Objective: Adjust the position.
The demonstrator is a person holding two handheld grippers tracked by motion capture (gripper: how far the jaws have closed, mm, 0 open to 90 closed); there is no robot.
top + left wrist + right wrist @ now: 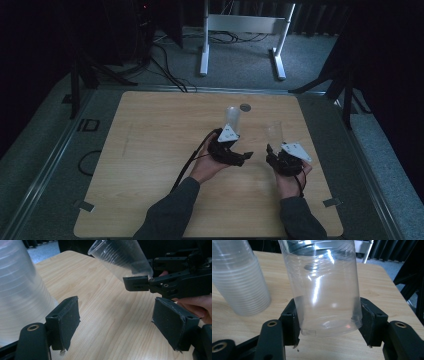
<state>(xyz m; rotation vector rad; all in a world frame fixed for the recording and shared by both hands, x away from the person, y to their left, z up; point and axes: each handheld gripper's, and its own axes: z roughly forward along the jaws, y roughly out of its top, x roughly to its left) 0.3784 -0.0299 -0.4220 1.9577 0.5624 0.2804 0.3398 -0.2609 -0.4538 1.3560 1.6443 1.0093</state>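
A tall stack of clear plastic cups [232, 119] stands upright on the wooden table [150, 150]. In the left gripper view the stack [17, 290] rises just outside the left jaw. My left gripper [117, 315] is open, and between its pads [66, 320] there is only bare table. My right gripper [329, 322] is shut on the base of a single clear cup [324, 285], held clear of the stack [237, 277]. In the high view the single cup [274, 132] stands above my right gripper [274, 151], to the right of my left gripper [244, 156]. The left gripper view shows that cup [120, 257] tilted.
A small round grommet [244, 107] sits in the table near its far edge. A white desk frame [242, 30] stands on the grey floor beyond. Black stands and cables [165, 65] flank the table. A dark metal rail [45, 170] runs along the left side.
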